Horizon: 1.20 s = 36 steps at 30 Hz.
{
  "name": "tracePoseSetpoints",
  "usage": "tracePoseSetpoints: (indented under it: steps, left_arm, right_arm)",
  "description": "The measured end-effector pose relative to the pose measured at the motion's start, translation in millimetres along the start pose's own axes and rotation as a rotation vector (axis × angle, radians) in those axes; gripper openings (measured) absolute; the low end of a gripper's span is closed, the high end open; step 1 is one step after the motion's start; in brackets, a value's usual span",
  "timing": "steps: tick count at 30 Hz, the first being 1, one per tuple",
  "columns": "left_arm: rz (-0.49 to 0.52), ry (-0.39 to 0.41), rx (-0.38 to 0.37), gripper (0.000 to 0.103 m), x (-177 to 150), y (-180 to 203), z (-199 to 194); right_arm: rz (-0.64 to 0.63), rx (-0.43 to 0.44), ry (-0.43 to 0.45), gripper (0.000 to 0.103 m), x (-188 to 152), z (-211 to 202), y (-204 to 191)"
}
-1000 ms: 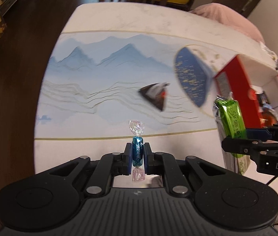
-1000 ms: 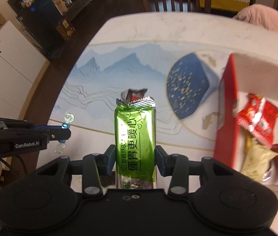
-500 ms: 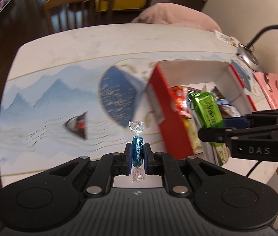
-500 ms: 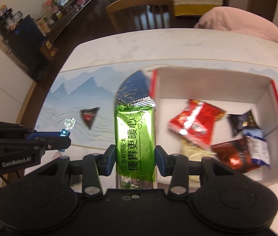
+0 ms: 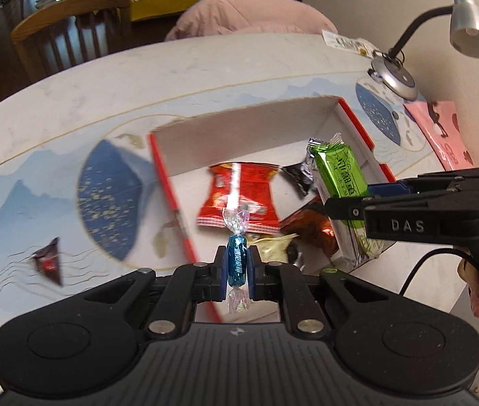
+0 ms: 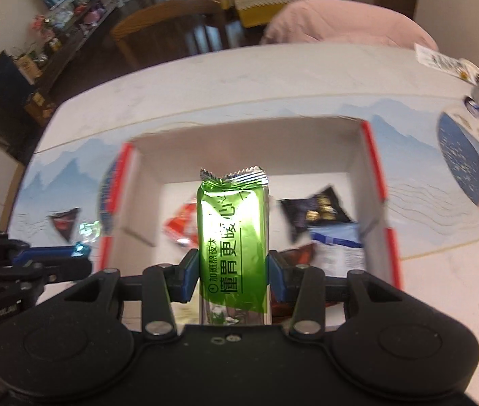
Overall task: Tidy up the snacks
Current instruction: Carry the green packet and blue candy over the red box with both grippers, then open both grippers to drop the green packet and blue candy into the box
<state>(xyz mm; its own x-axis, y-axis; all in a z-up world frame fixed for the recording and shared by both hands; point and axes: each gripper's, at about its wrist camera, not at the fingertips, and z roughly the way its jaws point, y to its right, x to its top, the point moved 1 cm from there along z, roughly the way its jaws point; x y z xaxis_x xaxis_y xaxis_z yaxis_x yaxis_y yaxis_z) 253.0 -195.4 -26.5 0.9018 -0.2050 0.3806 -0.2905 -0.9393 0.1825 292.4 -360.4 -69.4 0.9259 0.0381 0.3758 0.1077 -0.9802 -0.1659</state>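
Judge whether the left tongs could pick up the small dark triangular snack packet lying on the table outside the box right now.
Probably not: the left tongs are shut on a blue twist-wrapped candy, though the dark triangular packet lies uncovered.

One box (image 5: 358, 125), two grippers, one lamp (image 5: 469, 27)

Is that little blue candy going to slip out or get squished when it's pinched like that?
Probably not squished: the blue candy keeps its shape between the left gripper pads. It looks light. Its shiny wrapper could be slippery, and the twisted ends look floppy.
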Motion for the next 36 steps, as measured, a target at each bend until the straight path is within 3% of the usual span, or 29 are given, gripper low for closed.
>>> tracePoseSetpoints:
  steps: [9, 19, 25, 36]
  left_arm:
    - [-0.004, -0.089, 0.064, 0.011, 17.2, 19.6, 61.0]
    - [-0.029, -0.171, 0.144, 0.011, 28.7, 15.0, 109.9]
    - [-0.018, -0.206, 0.148, 0.011, 25.5, 20.4, 123.8]
    - [-0.026, -0.184, 0.101, 0.012, 18.0, 21.0, 110.7]
  right_arm:
    - [0.064, -0.059, -0.059, 0.042, 0.8, 26.1, 59.9]
    - [0.059, -0.046, -0.116, 0.040, -11.7, 39.4, 80.3]
    - [0.071, -0.027, -0.107, 0.040, -12.6, 41.3, 80.2]
    - [0.067, -0.025, -0.111, 0.042, -18.4, 37.0, 67.1]
